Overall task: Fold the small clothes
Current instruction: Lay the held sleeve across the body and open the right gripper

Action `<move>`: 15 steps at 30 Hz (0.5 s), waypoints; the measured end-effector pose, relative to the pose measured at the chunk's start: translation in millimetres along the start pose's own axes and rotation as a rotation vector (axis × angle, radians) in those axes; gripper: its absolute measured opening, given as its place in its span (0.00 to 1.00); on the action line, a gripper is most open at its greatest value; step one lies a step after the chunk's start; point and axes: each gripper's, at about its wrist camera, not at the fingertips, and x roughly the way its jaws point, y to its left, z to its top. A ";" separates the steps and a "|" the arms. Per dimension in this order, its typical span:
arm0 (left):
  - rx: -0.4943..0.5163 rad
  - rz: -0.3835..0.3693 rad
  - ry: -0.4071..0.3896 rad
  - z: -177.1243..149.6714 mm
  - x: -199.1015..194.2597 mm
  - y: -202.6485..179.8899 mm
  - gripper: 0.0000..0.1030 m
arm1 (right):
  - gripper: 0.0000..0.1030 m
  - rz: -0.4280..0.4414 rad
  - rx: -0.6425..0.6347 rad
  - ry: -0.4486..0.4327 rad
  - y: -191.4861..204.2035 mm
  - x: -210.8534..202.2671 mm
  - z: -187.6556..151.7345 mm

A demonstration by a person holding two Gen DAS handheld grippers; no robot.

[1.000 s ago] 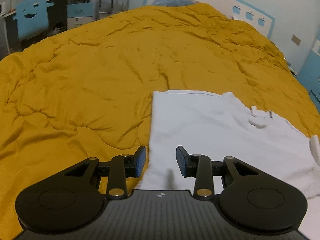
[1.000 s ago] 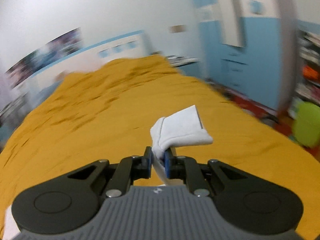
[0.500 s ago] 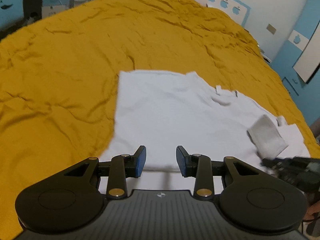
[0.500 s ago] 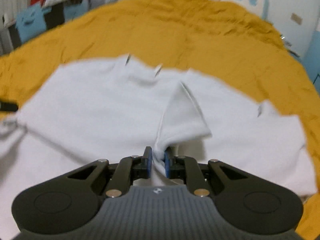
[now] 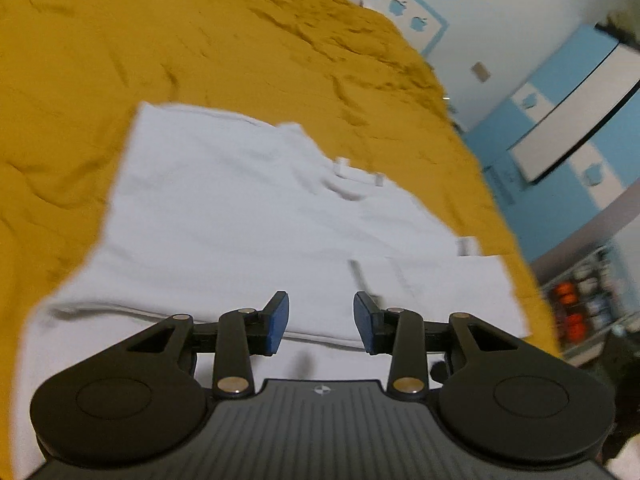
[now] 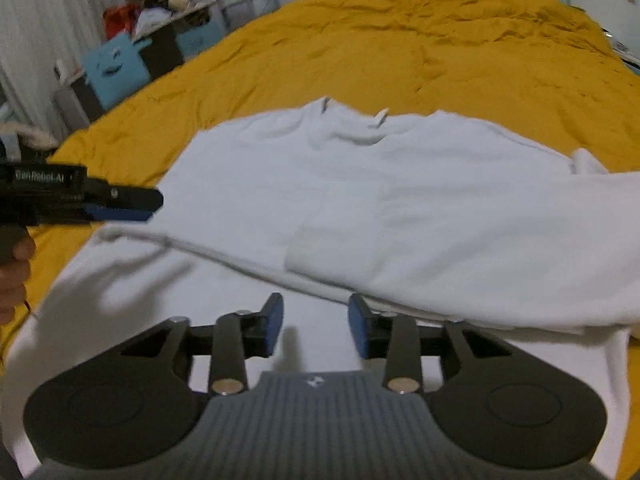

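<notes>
A small white T-shirt (image 5: 224, 216) lies spread on the mustard-yellow bedspread (image 5: 120, 40), neckline away from me. One sleeve (image 6: 460, 240) lies folded across the body. My left gripper (image 5: 320, 316) is open and empty, just above the shirt's near part. My right gripper (image 6: 314, 324) is open and empty, just in front of the folded sleeve's edge. The left gripper also shows in the right wrist view (image 6: 120, 204) at the shirt's left side, seen side-on.
The yellow bedspread (image 6: 440, 52) covers the whole bed around the shirt. A blue cabinet (image 5: 568, 120) and shelves stand past the bed's right edge. A cluttered desk with a blue box (image 6: 116, 68) stands beyond the left edge.
My right gripper has opened and let go of the sleeve, which now lies folded across the shirt. My left gripper has swung right over the shirt, still open.
</notes>
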 end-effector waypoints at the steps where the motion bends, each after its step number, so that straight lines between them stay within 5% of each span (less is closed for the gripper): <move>1: -0.018 -0.037 0.013 0.7 4.6 -1.4 0.42 | 0.35 -0.007 0.014 -0.016 -5.1 -4.8 -0.3; 9: -0.070 -0.159 0.136 9.0 74.1 -29.2 0.53 | 0.36 -0.135 0.122 -0.080 -55.5 -34.3 -19.9; 15: -0.116 -0.076 0.181 3.7 119.2 -25.4 0.52 | 0.36 -0.161 0.171 -0.114 -78.6 -43.4 -34.7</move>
